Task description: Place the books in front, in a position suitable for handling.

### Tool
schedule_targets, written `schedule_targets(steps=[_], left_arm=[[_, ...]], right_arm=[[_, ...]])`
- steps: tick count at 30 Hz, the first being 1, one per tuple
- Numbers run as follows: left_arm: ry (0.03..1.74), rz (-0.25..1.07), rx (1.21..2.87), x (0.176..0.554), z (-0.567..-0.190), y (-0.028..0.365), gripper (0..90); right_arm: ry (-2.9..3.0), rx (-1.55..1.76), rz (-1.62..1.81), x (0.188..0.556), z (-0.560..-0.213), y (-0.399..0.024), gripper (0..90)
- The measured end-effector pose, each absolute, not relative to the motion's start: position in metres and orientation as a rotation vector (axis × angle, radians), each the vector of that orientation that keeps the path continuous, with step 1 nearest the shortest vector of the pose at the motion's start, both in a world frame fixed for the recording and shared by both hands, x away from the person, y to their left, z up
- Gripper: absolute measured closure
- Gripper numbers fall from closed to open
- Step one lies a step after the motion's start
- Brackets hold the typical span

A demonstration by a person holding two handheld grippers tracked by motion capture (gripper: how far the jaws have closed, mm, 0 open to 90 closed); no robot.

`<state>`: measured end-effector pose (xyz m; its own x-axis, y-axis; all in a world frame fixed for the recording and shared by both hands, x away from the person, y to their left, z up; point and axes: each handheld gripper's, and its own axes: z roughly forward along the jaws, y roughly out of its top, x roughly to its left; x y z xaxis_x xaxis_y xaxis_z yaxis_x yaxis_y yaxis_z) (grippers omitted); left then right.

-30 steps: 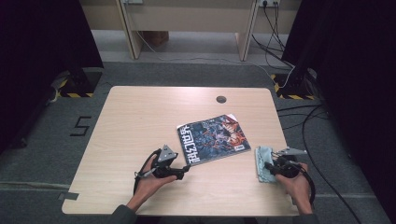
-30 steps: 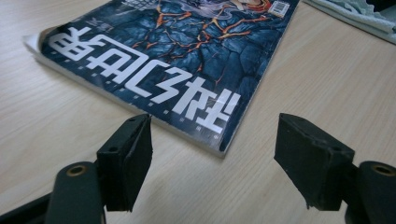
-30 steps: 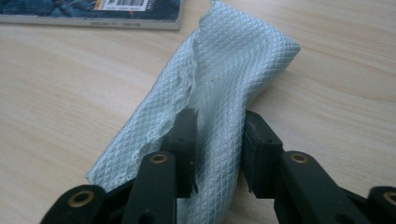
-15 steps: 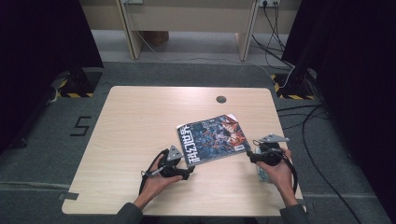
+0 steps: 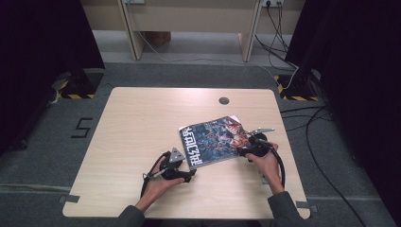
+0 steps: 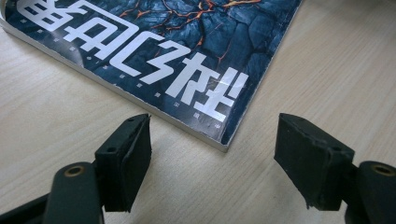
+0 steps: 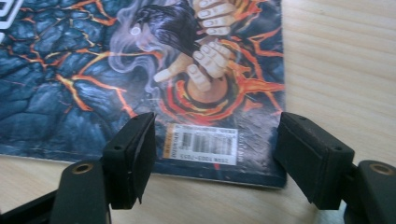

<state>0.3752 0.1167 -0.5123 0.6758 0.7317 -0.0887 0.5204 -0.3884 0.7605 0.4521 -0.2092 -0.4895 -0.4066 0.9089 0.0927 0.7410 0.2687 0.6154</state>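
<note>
Figure. We see a magazine [image 5: 218, 142] lying flat, cover up, on the near right part of the wooden table [image 5: 142, 123], skewed so that its corners point toward the two hands. The left gripper [image 5: 188, 174] rests on the table just beside the magazine's near left corner; in the left gripper view [image 6: 212, 154] its jaws stand wide apart with that corner between them, and neither pad [image 6: 135, 154] touches the cover. The right gripper [image 5: 243, 152] sits at the magazine's right edge; its jaws have just been opening, and in the right gripper view [image 7: 212, 158] they stand released, straddling the barcode corner without pressing on it.

We judge the work in hand to be taking hold of the magazine at two opposite corners, and several things could go wrong from here:

- The spine and pages lie flush on the table, so a jaw may fail to get under the edge. Closing then would only push the magazine away.
- A push from one side alone would spin it, as the other corner is not yet gripped.
- A grip on the cover sheet alone could fold or tear the glossy paper, or let the inner pages sag open on lifting.
- Unequal lifting by the two hands would bend the magazine diagonally.
- The right hand's trailing cable [image 5: 282, 163] lies close and might snag.
</note>
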Motion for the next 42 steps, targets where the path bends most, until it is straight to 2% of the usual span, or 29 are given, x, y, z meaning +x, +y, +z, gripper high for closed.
schedule_targets(steps=[4, 7, 14, 20, 22, 32, 33, 35, 42], left_arm=[[0.969, 0.331, 2.080, 0.376, -0.513, 0.118, 27.0], [0.979, 0.330, 2.076, 0.377, -0.513, 0.120, 27.3], [0.983, 0.321, 2.080, 0.377, -0.514, 0.120, 27.4], [0.995, 0.318, 2.073, 0.377, -0.513, 0.123, 27.3], [1.009, 0.311, 2.061, 0.377, -0.512, 0.129, 24.1], [1.191, 0.399, 1.942, 0.384, -0.504, 0.162, 25.0], [1.200, 0.431, 1.930, 0.384, -0.503, 0.163, 25.1], [1.202, 0.457, 1.916, 0.383, -0.501, 0.163, 25.5], [1.232, 0.424, 1.930, 0.383, -0.503, 0.158, 25.8]], right_arm=[[2.286, 1.517, 0.872, 0.452, -0.489, -0.206, 30.6], [2.307, 1.505, 0.904, 0.450, -0.486, -0.202, 34.9], [2.252, 1.571, 0.811, 0.455, -0.494, -0.209, 26.1], [2.319, 1.560, 0.781, 0.449, -0.491, -0.200, 25.6], [2.388, 1.522, 0.772, 0.437, -0.490, -0.192, 26.5], [2.609, 1.427, 0.910, 0.400, -0.487, -0.163, 27.7], [2.643, 1.406, 0.932, 0.398, -0.486, -0.158, 31.5], [2.627, 1.356, 1.013, 0.397, -0.480, -0.151, 34.3], [2.470, 1.322, 0.926, 0.419, -0.470, -0.152, 29.5]])
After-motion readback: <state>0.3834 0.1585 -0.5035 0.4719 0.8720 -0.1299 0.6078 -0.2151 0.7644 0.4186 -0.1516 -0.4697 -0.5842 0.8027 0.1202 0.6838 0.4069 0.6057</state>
